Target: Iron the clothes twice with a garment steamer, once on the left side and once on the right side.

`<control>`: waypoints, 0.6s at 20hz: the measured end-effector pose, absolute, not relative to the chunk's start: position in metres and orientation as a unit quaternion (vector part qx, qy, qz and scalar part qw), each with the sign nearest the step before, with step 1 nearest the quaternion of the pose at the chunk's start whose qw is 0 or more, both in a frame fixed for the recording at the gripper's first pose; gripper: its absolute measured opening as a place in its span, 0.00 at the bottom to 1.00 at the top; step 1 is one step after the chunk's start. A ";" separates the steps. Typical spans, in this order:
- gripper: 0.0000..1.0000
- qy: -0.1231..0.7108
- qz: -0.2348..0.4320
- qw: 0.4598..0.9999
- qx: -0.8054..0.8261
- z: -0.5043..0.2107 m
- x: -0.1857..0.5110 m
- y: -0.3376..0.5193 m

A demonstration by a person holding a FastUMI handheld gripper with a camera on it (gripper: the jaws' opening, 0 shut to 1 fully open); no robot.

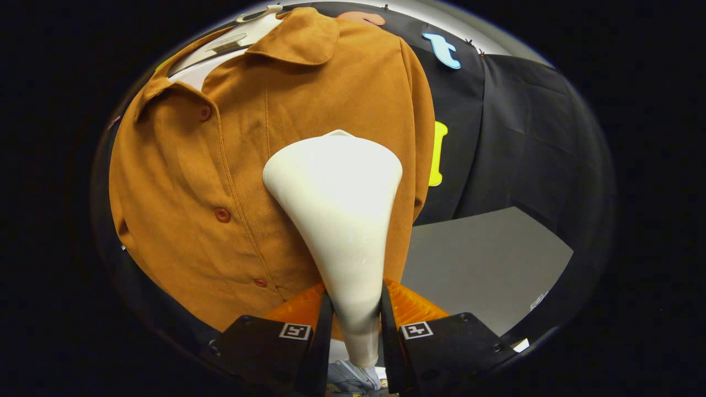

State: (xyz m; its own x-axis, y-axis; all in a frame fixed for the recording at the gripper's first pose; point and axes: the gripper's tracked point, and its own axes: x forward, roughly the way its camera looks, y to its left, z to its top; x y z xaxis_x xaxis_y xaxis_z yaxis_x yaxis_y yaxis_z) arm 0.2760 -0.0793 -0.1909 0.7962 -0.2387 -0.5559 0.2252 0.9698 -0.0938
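A brown button-up shirt hangs on a pale hanger against the booth wall. My gripper is shut on the narrow handle of a white garment steamer. The steamer's wide head points up and away from the fingers and lies against the shirt's panel to the right of the button row, at chest height. The head's face is turned to the cloth and is hidden. No steam is visible.
A grey floor or tabletop lies to the right of the shirt, below the black cloth wall. A light cloth or gloved hand shows beneath the steamer handle between the fingers.
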 end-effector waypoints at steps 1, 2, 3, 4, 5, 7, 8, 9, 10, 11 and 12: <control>0.45 0.300 -0.122 0.946 -0.012 -0.196 0.275 -0.081; 0.45 0.307 -0.121 0.944 -0.012 -0.200 0.274 -0.082; 0.45 0.315 -0.121 0.941 -0.012 -0.207 0.272 -0.082; 0.45 0.323 -0.122 0.939 -0.010 -0.214 0.270 -0.083; 0.45 0.331 -0.122 0.936 -0.009 -0.221 0.266 -0.084; 0.45 0.348 -0.123 0.929 -0.006 -0.234 0.260 -0.085; 0.45 0.357 -0.123 0.926 -0.005 -0.240 0.258 -0.086; 0.45 0.364 -0.124 0.923 -0.003 -0.247 0.255 -0.086; 0.45 0.372 -0.126 0.920 -0.001 -0.253 0.252 -0.087; 0.45 0.379 -0.127 0.917 0.002 -0.259 0.249 -0.088; 0.45 0.387 -0.128 0.913 0.005 -0.264 0.247 -0.089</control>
State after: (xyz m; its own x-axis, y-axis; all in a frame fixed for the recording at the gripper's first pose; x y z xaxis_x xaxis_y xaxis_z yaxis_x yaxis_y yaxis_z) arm 0.2469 -0.0889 -0.2637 0.6678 -0.2295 -0.7081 0.2379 0.9672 -0.0891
